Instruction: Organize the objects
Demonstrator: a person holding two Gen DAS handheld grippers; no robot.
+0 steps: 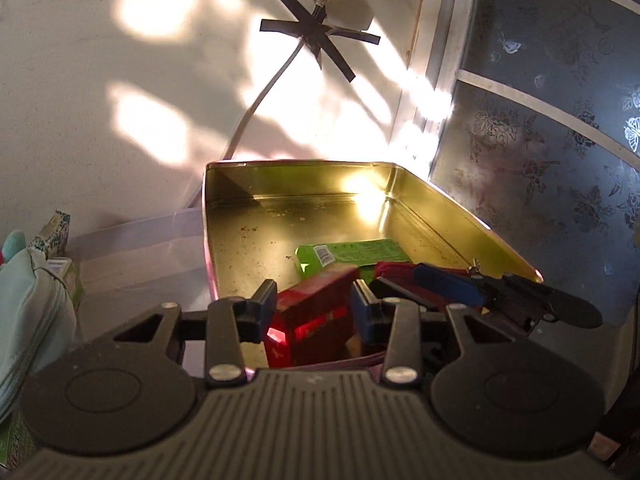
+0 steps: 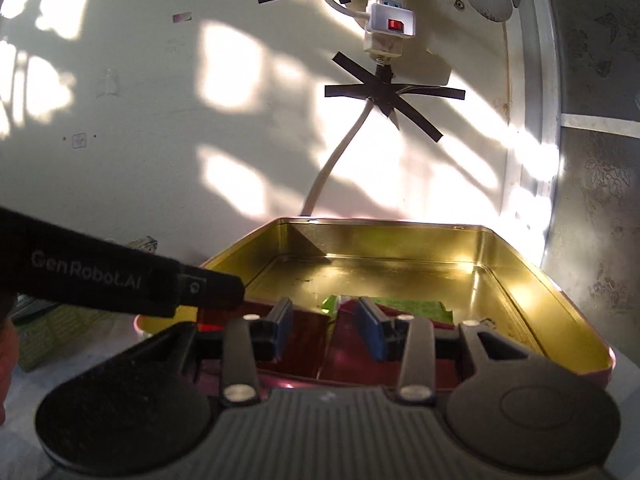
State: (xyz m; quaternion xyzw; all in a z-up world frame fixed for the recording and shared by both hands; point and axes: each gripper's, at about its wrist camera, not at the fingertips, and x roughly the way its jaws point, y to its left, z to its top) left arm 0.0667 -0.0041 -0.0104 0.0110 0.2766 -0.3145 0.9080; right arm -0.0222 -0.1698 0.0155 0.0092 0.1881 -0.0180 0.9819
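A gold metal tin stands open against the wall; it also shows in the right wrist view. Inside lie a green packet and red boxes. My left gripper has a red box between its fingers over the tin's near end, the pads at its sides. My right gripper is open over the tin's near end, above dark red boxes and the green packet. The right gripper's fingers reach in from the right in the left wrist view.
A taped power strip and cable hang on the wall behind the tin. A patterned glass panel stands right. A pale green pouch and small boxes lie left. The left gripper's body crosses the right wrist view.
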